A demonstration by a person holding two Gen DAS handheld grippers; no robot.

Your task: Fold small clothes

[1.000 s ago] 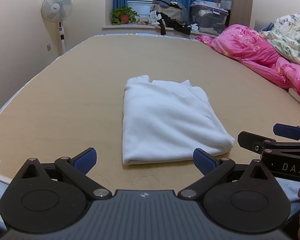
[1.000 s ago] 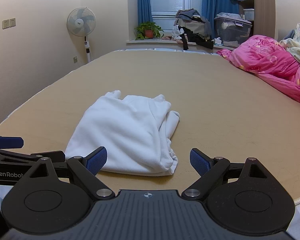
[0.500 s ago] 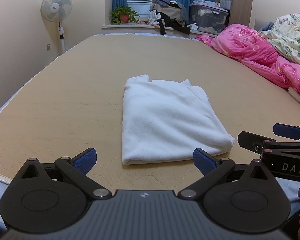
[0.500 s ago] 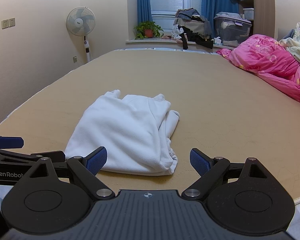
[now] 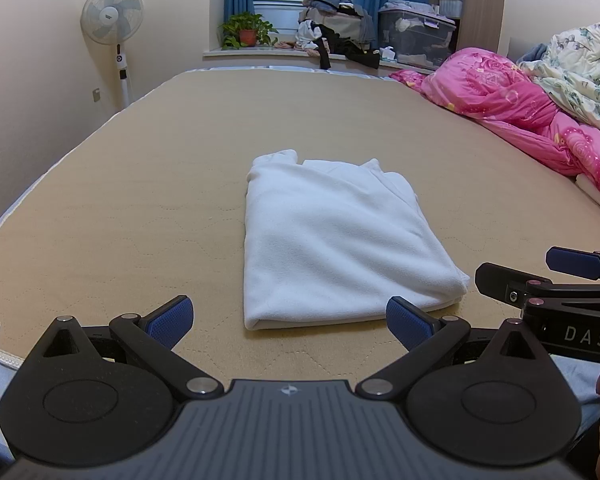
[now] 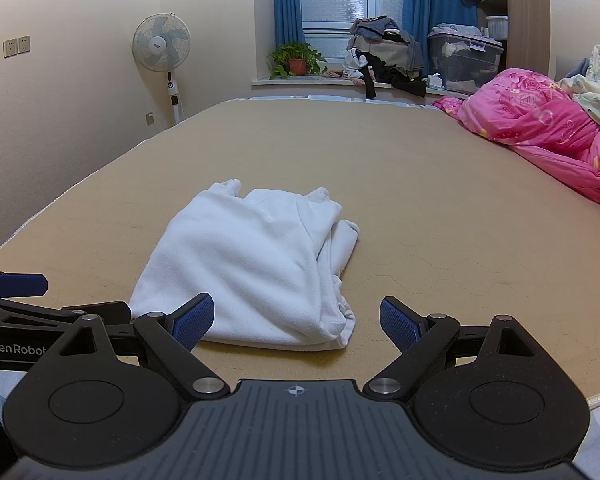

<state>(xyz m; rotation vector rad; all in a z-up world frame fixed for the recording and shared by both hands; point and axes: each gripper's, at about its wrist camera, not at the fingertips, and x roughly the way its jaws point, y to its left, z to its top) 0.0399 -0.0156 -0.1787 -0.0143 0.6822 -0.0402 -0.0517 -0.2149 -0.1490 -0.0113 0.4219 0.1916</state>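
Left gripper (image 5: 290, 322) and right gripper (image 6: 296, 322) both spread wide, empty, parked near edge of bed (image 5: 140, 200); folded white garment (image 5: 336, 248) lies flat, apparently finished.

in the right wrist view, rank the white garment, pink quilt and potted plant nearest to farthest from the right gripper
1. White garment: just ahead of the right gripper, slightly left, on the bed.
2. Pink quilt: farther back, on the bed's right side.
3. Potted plant: on the windowsill beyond the bed.

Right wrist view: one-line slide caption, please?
Open right tool facing a folded white garment on the tan bed.
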